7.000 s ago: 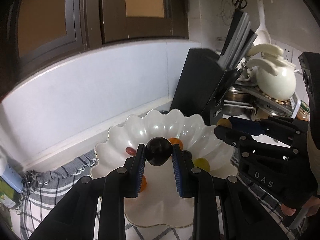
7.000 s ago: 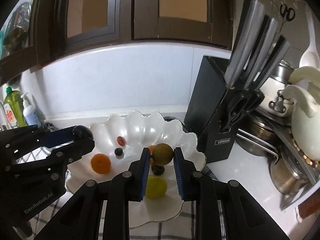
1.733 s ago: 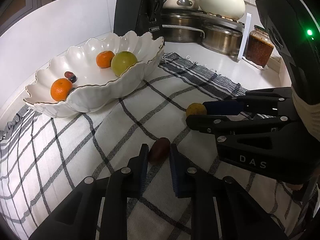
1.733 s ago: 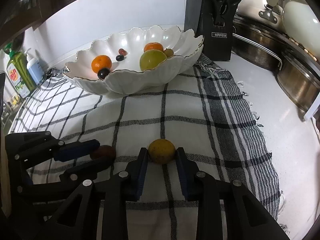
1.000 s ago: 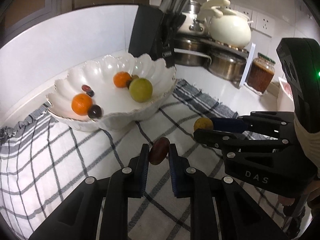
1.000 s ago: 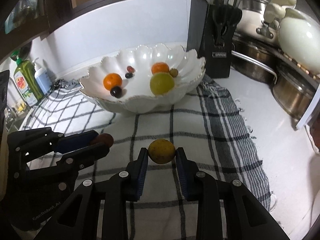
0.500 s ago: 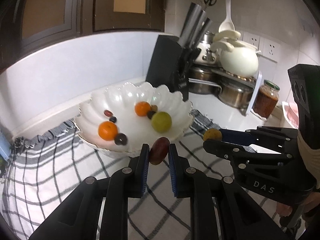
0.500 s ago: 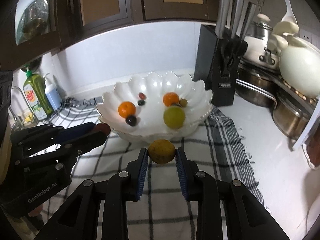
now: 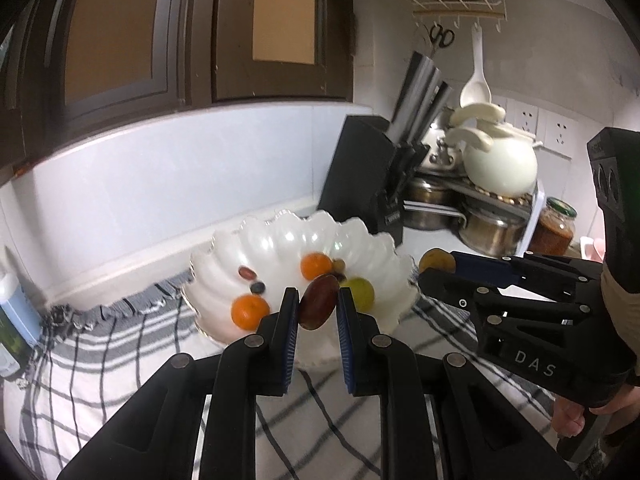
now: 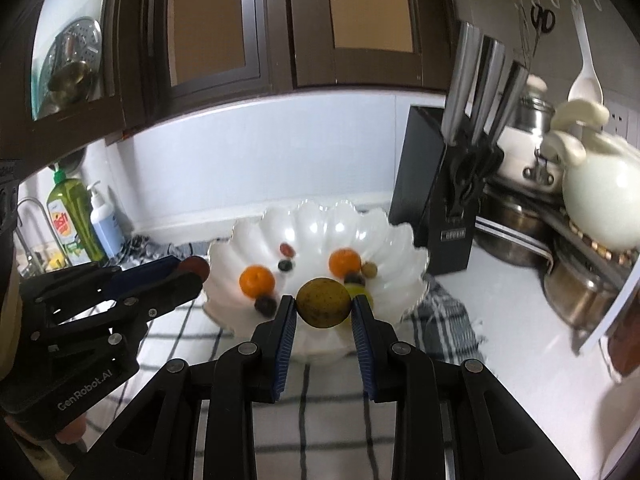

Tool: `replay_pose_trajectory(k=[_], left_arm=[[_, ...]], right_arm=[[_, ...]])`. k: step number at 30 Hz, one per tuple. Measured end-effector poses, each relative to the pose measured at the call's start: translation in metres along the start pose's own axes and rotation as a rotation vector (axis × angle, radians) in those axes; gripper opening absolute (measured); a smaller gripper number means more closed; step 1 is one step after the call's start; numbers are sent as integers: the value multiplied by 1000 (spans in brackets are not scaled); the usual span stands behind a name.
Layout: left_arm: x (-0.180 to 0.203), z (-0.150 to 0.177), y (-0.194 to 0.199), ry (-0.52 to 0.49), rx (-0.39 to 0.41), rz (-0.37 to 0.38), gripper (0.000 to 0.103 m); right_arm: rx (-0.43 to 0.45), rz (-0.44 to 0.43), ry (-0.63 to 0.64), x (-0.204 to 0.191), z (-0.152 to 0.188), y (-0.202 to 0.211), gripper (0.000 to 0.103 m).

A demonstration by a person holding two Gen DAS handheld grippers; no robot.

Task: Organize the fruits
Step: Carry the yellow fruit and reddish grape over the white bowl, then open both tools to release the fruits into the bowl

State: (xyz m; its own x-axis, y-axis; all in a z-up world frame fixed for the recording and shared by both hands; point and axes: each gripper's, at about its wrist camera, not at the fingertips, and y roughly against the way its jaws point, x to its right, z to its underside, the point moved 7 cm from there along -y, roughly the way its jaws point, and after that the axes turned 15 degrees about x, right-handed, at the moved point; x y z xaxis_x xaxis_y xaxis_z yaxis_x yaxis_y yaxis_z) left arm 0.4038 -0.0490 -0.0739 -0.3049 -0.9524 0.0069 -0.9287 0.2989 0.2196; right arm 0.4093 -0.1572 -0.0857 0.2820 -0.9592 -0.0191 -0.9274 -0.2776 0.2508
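My left gripper (image 9: pixel 318 310) is shut on a dark red plum (image 9: pixel 319 306), held in the air in front of the white scalloped bowl (image 9: pixel 280 236). My right gripper (image 10: pixel 324 312) is shut on a speckled yellow-brown fruit (image 10: pixel 324 302), also held before the bowl (image 10: pixel 320 220). The bowl holds two oranges (image 10: pixel 257 280), a green fruit (image 9: pixel 360 294) and several small dark fruits. The right gripper also shows in the left wrist view (image 9: pixel 434 266), the left gripper in the right wrist view (image 10: pixel 192 270).
The bowl stands on a checked cloth (image 10: pixel 192 332) on a white counter. A black knife block (image 10: pixel 440 200) is right of the bowl, with steel pots (image 10: pixel 576 296) and a white teapot (image 10: pixel 604 204) beyond. Soap bottles (image 10: pixel 72 220) stand at the left.
Both grippers have risen from the cloth with their fruits and moved toward the bowl, which now sits closer and lower in both views.
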Motion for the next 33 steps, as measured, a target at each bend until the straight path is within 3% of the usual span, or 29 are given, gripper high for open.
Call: replay_pose_trajectory(k=[16,27,33], left_arm=[[-16,-30,-58,10,15,-17,20],[-20,-12,-112,-1,-94,-32,20],[-20,8,-138,30,-196,-6,20]], right_arm=[[12,37,39,24,-30,-56,30],[-111,63,39,46,-8,-111,30],[-176,63,27,56,8,-130,30]])
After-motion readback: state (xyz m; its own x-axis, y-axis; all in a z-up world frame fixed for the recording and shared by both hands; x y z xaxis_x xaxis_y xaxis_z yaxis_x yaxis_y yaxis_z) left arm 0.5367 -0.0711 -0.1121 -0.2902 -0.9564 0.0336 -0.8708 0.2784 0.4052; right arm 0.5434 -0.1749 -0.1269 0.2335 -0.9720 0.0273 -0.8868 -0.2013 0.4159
